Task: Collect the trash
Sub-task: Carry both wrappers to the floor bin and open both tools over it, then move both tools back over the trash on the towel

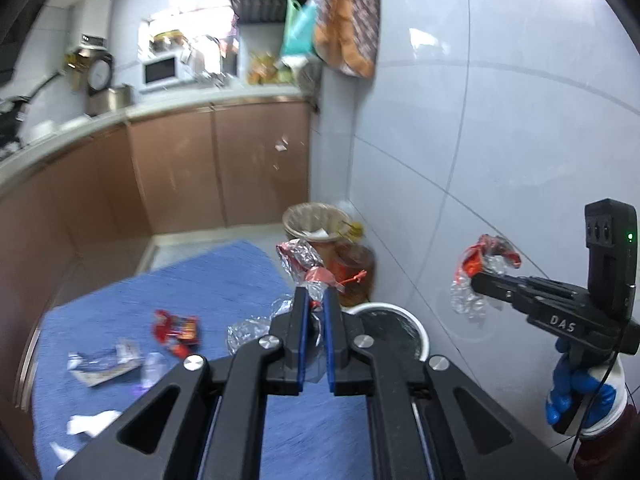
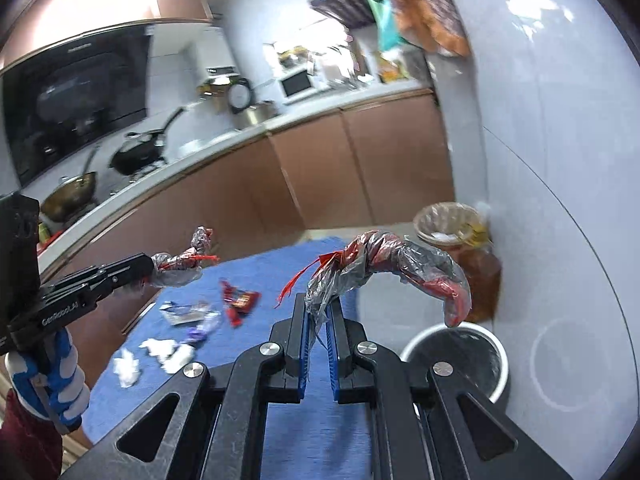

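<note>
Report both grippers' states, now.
Left gripper: shut on a crumpled red-and-clear wrapper.
Right gripper: shut on a twisted red-and-clear plastic bag.

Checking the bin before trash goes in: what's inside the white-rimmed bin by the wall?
The white-rimmed bin shows a dark, glossy liner and no trash that I can make out. Its near part is covered by the right gripper, so the bottom stays unseen.

Two wrist views, angled downward, sharing blue mat, bin

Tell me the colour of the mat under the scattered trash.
The mat is blue, clearest in the right wrist view.
</note>
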Demonstrator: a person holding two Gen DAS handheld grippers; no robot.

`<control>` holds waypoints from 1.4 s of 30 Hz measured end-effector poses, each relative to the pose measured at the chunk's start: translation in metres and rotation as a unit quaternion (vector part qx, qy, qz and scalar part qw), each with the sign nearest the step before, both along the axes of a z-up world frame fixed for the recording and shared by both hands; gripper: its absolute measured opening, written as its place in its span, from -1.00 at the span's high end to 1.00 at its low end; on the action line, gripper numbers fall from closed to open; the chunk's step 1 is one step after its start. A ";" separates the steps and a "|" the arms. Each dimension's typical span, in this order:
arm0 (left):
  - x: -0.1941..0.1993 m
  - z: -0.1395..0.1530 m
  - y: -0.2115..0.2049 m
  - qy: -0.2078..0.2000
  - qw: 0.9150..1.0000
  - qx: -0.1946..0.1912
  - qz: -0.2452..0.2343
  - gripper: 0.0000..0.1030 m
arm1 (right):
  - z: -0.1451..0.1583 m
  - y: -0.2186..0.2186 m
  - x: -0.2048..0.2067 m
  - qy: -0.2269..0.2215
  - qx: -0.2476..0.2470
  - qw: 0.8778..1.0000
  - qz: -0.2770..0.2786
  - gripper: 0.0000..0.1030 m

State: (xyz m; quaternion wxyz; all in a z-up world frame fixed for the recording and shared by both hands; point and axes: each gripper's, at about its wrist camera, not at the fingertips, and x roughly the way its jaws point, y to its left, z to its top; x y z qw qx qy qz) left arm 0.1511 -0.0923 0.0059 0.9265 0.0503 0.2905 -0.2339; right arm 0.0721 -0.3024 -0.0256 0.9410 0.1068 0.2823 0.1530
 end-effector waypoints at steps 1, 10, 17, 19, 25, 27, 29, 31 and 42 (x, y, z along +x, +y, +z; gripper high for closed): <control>0.009 -0.008 -0.009 0.010 1.000 0.000 -0.007 0.87 | -0.006 -0.006 0.005 0.007 0.001 1.000 -0.006 0.84; 0.087 -0.080 -0.087 0.105 0.993 0.002 -0.055 0.87 | -0.078 -0.047 0.069 0.083 0.004 0.995 -0.051 0.83; 0.139 -0.134 -0.138 0.162 0.985 0.010 -0.064 0.87 | -0.145 -0.071 0.111 0.148 0.004 0.986 -0.078 0.79; 0.151 -0.149 -0.149 0.180 0.982 0.005 -0.062 0.87 | -0.161 -0.079 0.120 0.165 0.001 0.983 -0.087 0.79; 0.177 -0.188 -0.178 0.218 0.973 0.004 -0.069 0.87 | -0.205 -0.099 0.139 0.211 -0.002 0.972 -0.107 0.79; 0.182 -0.197 -0.183 0.229 0.971 0.002 -0.069 0.86 | -0.217 -0.104 0.144 0.222 -0.002 0.969 -0.109 0.79; 0.186 -0.206 -0.185 0.241 0.968 0.000 -0.067 0.81 | -0.224 -0.105 0.145 0.230 -0.004 0.967 -0.110 0.79; 0.189 -0.213 -0.187 0.253 0.965 -0.009 -0.064 0.81 | -0.230 -0.107 0.148 0.235 -0.005 0.965 -0.112 0.79; 0.196 -0.223 -0.193 0.277 0.958 -0.032 -0.069 0.78 | -0.234 -0.118 0.144 0.243 -0.017 0.960 -0.141 0.21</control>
